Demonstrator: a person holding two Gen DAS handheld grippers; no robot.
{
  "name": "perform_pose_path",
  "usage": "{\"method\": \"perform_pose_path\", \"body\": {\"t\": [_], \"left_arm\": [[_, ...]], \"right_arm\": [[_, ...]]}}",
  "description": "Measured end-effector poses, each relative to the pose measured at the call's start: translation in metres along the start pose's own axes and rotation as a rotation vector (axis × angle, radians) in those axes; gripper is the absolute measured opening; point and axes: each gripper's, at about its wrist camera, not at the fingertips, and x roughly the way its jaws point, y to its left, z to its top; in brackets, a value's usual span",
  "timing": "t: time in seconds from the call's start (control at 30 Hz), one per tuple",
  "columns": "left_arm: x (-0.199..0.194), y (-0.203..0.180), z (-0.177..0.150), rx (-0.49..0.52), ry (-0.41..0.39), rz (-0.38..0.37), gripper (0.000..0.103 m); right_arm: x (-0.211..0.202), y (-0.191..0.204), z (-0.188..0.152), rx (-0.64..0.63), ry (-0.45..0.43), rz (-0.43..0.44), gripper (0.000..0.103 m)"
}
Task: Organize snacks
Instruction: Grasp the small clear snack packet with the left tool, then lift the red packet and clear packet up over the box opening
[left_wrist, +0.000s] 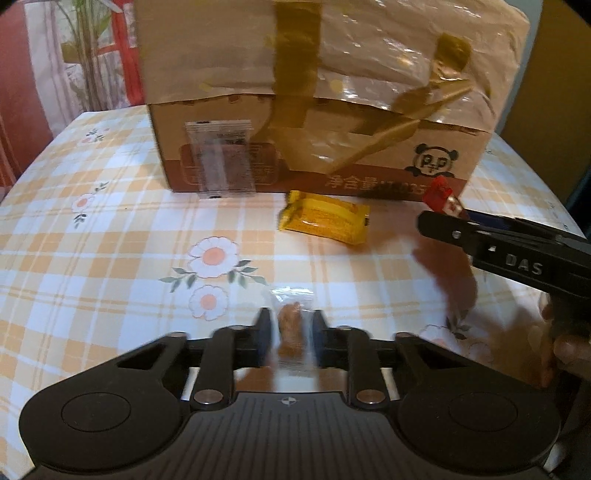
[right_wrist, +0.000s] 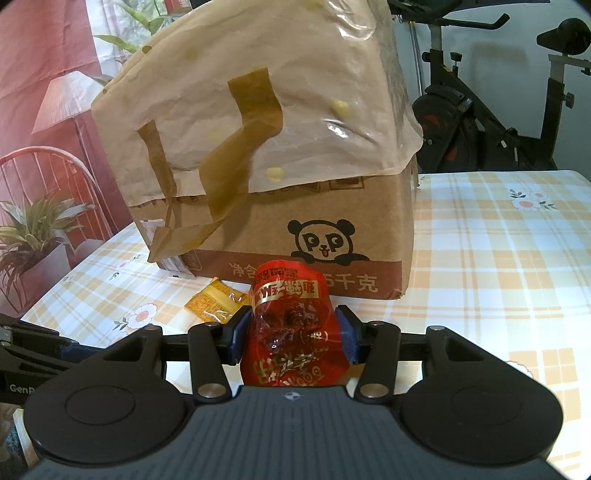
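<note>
My left gripper (left_wrist: 291, 323) is shut on a small clear-wrapped brown snack (left_wrist: 291, 334) just above the checked tablecloth. My right gripper (right_wrist: 291, 326) is shut on a red snack packet (right_wrist: 291, 317) and hovers in front of the cardboard box (right_wrist: 332, 229) with the panda logo. In the left wrist view that right gripper (left_wrist: 439, 221) comes in from the right, and the red packet (left_wrist: 441, 195) sticks out of it. A yellow snack packet (left_wrist: 325, 219) lies on the table before the box (left_wrist: 369, 155). A clear packet (left_wrist: 221, 158) leans on the box front.
A crumpled brown paper bag (right_wrist: 258, 110) with glossy film covers the box top. The table (right_wrist: 498, 258) carries a yellow-checked floral cloth. An exercise bike (right_wrist: 498, 92) stands behind the table on the right, a potted plant (right_wrist: 33, 229) on the left.
</note>
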Motion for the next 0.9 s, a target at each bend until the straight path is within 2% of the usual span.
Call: {"method": "perform_pose_path", "body": {"t": [0.07, 0.2, 0.53, 0.73, 0.8, 0.9], "left_arm": [[-0.001, 0.008, 0.000, -0.044, 0.000, -0.028, 0.018], [-0.003, 0.014, 0.000, -0.077, -0.009, -0.031, 0.018], [-0.014, 0.019, 0.004, -0.105, -0.061, -0.063, 0.018], [-0.041, 0.026, 0.025, -0.093, -0.182, -0.095, 0.018], [-0.054, 0.029, 0.038, -0.088, -0.235, -0.113, 0.018], [-0.077, 0.032, 0.065, -0.075, -0.327, -0.153, 0.018]], "right_arm": [[0.000, 0.000, 0.000, 0.001, -0.001, 0.001, 0.051], [-0.001, 0.001, 0.000, -0.004, -0.002, 0.009, 0.051], [-0.006, 0.000, -0.001, -0.008, -0.024, 0.021, 0.051], [-0.018, 0.008, 0.002, -0.033, -0.048, 0.009, 0.050], [-0.023, 0.014, 0.008, -0.038, -0.041, 0.011, 0.049], [-0.040, 0.027, 0.029, -0.063, -0.092, 0.048, 0.049]]}}
